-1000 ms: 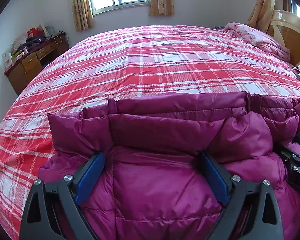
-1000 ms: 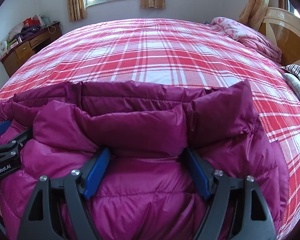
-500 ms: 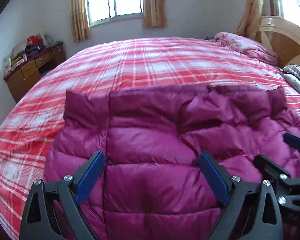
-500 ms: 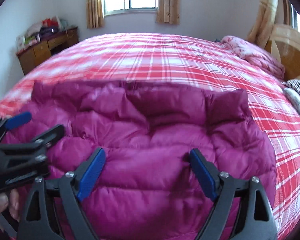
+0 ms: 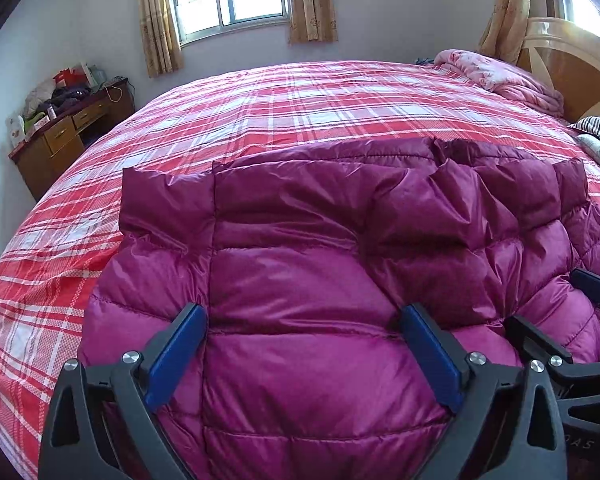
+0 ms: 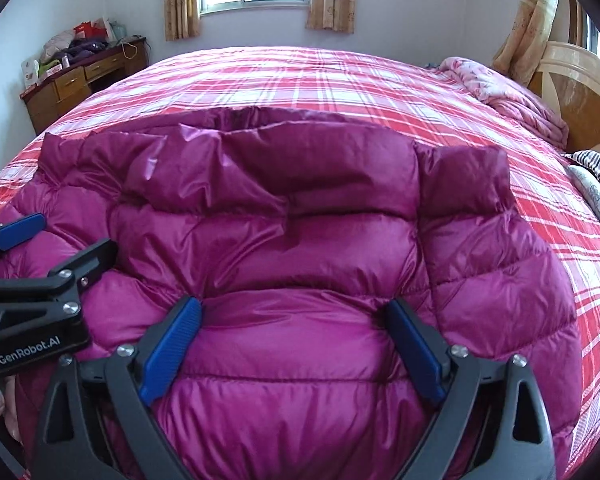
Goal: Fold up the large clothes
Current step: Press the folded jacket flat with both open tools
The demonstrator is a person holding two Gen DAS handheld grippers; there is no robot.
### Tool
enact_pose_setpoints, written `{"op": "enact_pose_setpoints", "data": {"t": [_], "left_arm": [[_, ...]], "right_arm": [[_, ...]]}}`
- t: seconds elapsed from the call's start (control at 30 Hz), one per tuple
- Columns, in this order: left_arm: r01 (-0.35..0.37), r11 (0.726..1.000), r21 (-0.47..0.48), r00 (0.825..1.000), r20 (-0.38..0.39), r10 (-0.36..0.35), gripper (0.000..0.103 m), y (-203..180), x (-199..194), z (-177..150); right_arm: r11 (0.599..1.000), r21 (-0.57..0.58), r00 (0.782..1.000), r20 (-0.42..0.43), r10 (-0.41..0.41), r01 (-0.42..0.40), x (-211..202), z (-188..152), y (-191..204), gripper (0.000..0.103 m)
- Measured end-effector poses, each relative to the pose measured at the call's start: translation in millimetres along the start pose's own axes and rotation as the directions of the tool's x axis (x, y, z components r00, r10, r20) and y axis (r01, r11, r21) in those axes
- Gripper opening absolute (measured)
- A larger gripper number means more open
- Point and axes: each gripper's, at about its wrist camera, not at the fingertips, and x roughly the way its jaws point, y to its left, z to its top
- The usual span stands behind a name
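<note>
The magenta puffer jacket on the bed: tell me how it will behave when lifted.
The puffer jacket will probably flop and sag: its folded edge lies slumped and creased. Its puffy quilted panels suggest it is light for its bulk. The glossy fabric may slip between pads.

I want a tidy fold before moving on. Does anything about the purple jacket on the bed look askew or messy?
Yes. The folded jacket has an uneven far edge: a flap juts out at its right corner, and the top layer near the middle is crumpled. Nothing looks torn or spilled.
</note>
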Motion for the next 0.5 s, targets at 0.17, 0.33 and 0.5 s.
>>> {"op": "enact_pose_setpoints", "data": {"t": [0.17, 0.33, 0.5], "left_arm": [[0.005, 1.0, -0.005, 1.0, -0.004, -0.005, 0.1, 0.1, 1.2, -0.2], [0.013, 1.0, -0.012, 1.0, -0.003, -0.013, 0.1, 3.0, 0.3, -0.9], [0.022, 1.0, -0.015, 1.0, 0.001, -0.022, 0.1, 5.9, -1.5, -0.8]], "right_arm": [[1.0, 0.003, 1.0, -0.005, -0.006, 0.006, -3.1, 1.4, -0.4, 0.095], [1.0, 0.022, 0.999, 0.044, 0.02, -0.021, -27.1, -5.5, 7.7, 0.095], [0.999, -0.033, 0.997, 0.072, -0.022, 0.025, -25.6, -23.5, 20.9, 0.096]]}}
